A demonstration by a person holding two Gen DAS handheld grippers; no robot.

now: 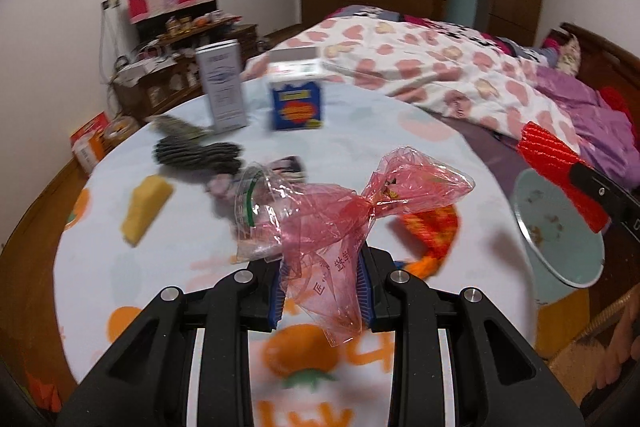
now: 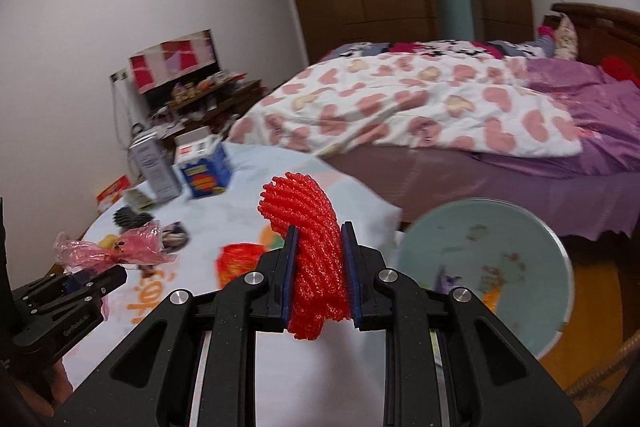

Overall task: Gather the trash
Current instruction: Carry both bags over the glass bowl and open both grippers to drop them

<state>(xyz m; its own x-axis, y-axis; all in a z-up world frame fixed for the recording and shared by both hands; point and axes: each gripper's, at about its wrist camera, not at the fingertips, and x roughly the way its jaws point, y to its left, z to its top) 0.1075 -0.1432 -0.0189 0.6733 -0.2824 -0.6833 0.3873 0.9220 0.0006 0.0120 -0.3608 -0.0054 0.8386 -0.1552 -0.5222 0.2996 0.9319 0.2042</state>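
My left gripper is shut on a crumpled pink cellophane wrapper, held just above the round table. A clear zip bag overlaps the wrapper's left side; whether it is also held is unclear. My right gripper is shut on a red foam net sleeve, lifted over the table's right edge. A pale green bin stands on the floor to its right, with scraps inside. In the left wrist view the same red sleeve hangs above the bin. The right wrist view shows the left gripper with the wrapper at far left.
On the table lie a yellow foam piece, a dark grey net, an orange net, a blue carton and a tall silver box. A bed runs behind the table. A cluttered cabinet stands at the wall.
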